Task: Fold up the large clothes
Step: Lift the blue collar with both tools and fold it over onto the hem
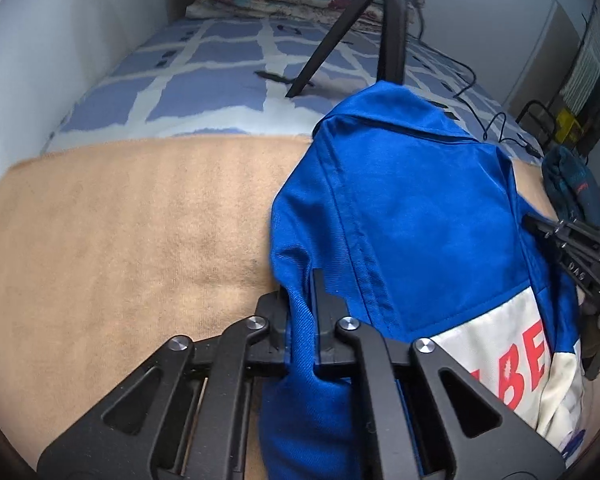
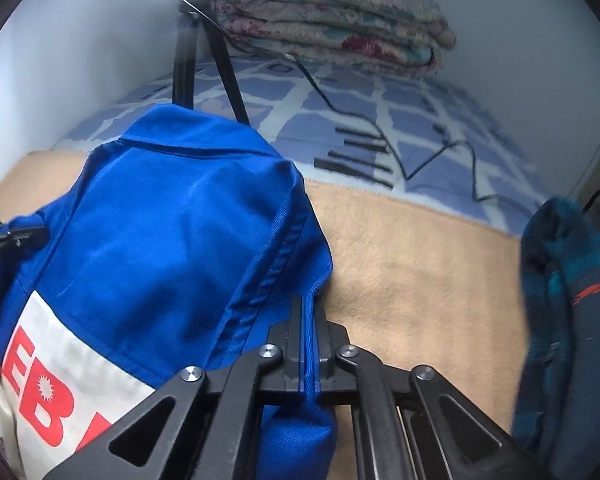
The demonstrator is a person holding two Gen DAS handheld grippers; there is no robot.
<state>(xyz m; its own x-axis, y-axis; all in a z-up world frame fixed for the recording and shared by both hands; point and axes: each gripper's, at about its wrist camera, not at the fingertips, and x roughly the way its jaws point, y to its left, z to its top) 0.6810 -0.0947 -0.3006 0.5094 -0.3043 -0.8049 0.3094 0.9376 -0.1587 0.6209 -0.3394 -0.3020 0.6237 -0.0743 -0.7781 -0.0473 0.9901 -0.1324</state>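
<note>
Over tan blanket [image 1: 132, 220], left gripper [image 1: 300, 292], right gripper [image 2: 309, 312] clamping blue jacket [image 1: 412, 208]

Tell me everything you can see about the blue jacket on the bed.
The blue jacket looks like woven workwear cloth, bright blue with stitched seams and a white panel carrying red letters, only partly readable. It lies bunched over a tan blanket on the bed, its top edge humped up toward the tripod. The left gripper is shut on a fold at one side edge, and the right gripper is shut on a fold at the opposite edge.
</note>
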